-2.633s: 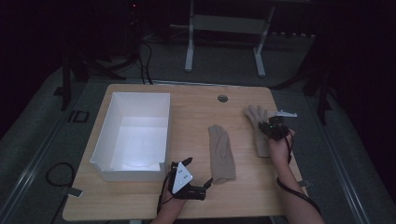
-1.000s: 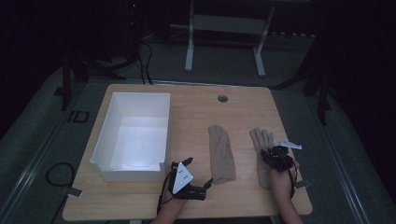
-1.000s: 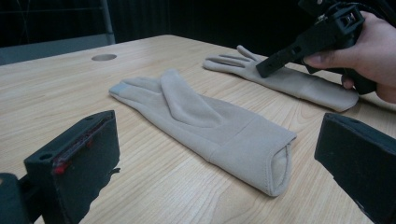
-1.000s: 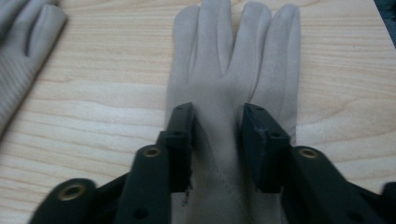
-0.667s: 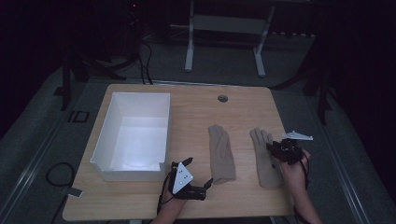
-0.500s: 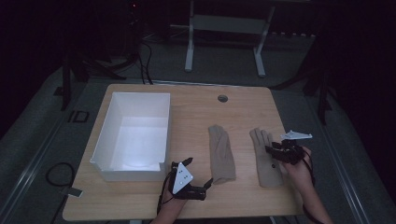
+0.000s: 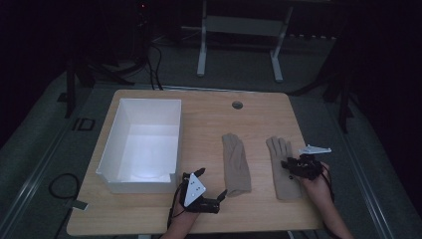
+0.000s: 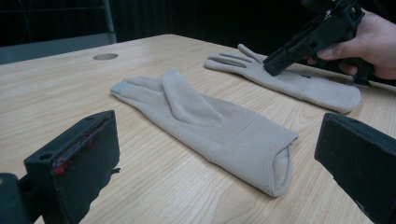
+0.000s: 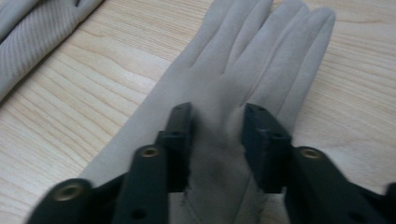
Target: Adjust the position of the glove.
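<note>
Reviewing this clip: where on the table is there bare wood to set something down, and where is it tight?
Bare wood lies beyond both gloves, around the round hole, and in the strip between the white box and the left glove. The near edge is crowded: the left gripper sits between box and glove, and the right gripper is down on the right glove.

We work with two sets of black tongs — our left tongs [image 7: 211, 181] carry a pale grey three-cornered plate and have thick, blocky jaws with reddish marks on one. Our right tongs [image 9: 215, 123] show brass-coloured screw holes along their arms — a dark cable trails behind. Our forearms are bare.
</note>
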### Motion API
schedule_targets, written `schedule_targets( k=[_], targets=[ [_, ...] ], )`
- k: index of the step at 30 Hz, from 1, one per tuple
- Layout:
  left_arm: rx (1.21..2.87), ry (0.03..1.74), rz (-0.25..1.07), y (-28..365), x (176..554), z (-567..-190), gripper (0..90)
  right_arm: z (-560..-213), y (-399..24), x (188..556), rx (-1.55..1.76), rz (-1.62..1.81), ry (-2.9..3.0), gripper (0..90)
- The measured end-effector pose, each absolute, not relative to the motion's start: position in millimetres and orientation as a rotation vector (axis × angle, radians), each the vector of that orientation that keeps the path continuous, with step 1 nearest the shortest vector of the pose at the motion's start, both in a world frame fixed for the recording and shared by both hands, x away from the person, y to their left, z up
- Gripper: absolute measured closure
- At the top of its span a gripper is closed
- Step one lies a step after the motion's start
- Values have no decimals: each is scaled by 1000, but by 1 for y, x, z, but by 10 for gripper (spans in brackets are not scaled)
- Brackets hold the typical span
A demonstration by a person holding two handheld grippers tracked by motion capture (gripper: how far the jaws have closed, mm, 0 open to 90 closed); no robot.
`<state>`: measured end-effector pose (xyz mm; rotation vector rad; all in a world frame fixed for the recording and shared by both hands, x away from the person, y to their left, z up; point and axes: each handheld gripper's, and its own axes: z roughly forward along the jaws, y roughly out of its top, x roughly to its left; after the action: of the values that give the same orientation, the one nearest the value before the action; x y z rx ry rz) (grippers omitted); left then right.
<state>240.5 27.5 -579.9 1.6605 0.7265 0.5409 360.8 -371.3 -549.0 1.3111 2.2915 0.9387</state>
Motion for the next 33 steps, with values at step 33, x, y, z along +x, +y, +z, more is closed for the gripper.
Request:
schedule_targets(
  k=[33],
  targets=[
    [1659, 726, 538, 28, 241, -580, 5, -442, -304, 349, 1256, 1139, 2094, 885]
  ],
)
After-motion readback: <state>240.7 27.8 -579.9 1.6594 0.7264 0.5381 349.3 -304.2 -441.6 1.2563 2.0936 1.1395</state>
